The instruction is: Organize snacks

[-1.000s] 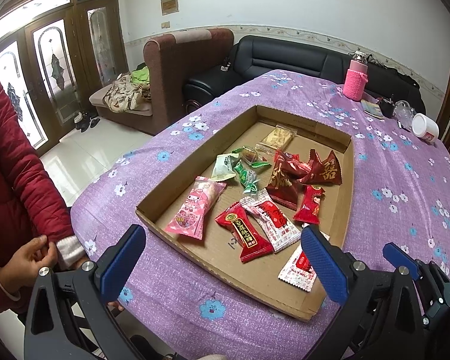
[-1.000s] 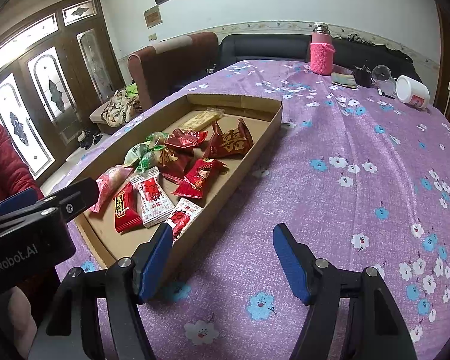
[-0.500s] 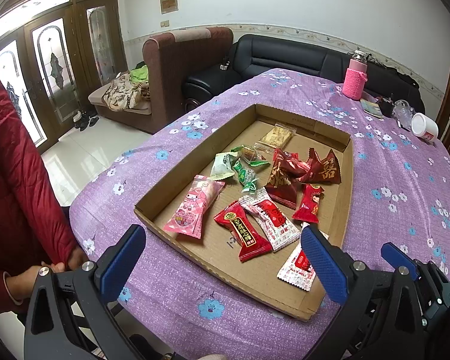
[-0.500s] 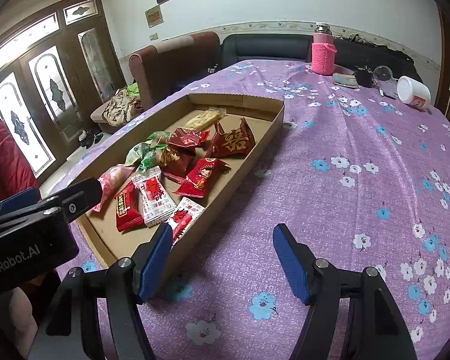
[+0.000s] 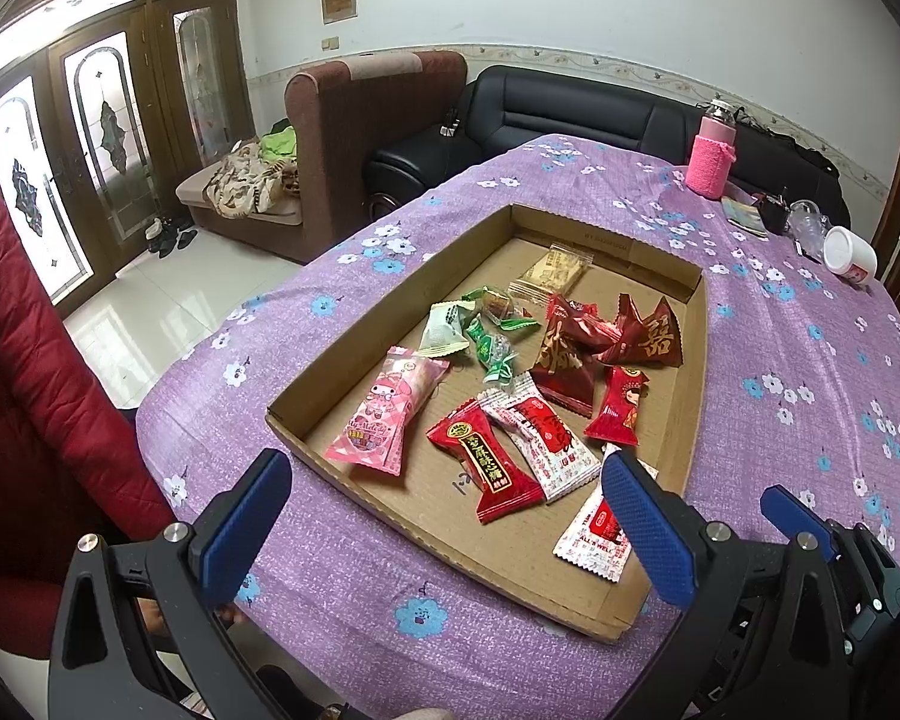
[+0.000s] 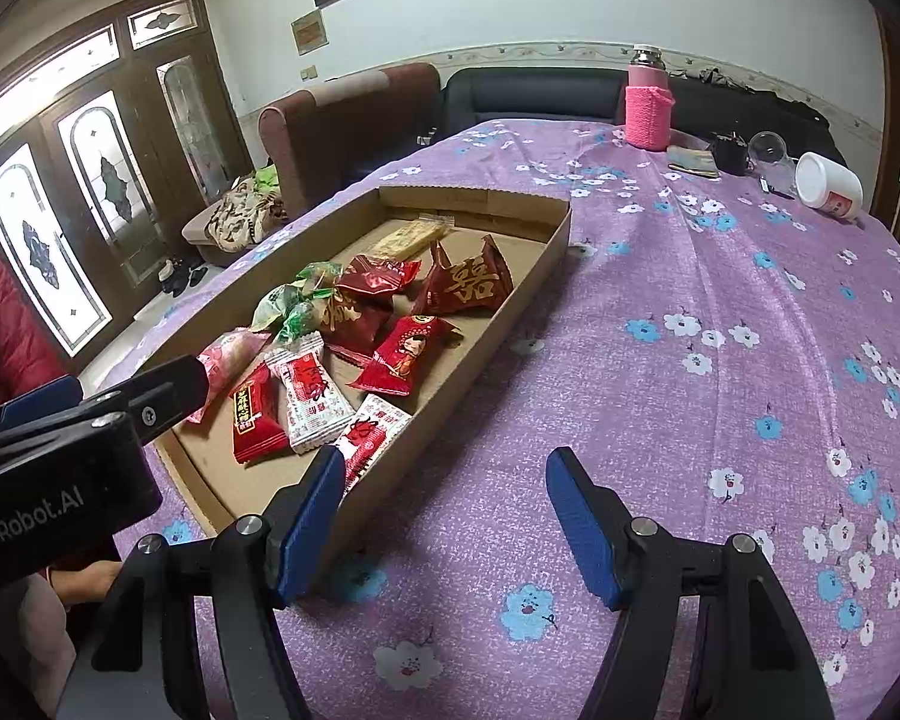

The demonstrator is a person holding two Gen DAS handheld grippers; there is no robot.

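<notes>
The snacks lay loose in the shallow cardboard tray (image 5: 654, 591) on the purple cloth. The left gripper (image 5: 444, 516) hung over the tray's near edge, jaws spread wide and empty — the red packet (image 5: 486, 468) sat just ahead at about twelve o'clock, its long axis running from eleven toward five. The right gripper (image 6: 447, 519), also agape and holding nothing, stood over bare cloth, with the tray off at ten o'clock — so the left looked the nearer.

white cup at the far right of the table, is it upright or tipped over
Tipped over. The white cup lies on its side on the purple tablecloth, its round end facing the camera.
</notes>
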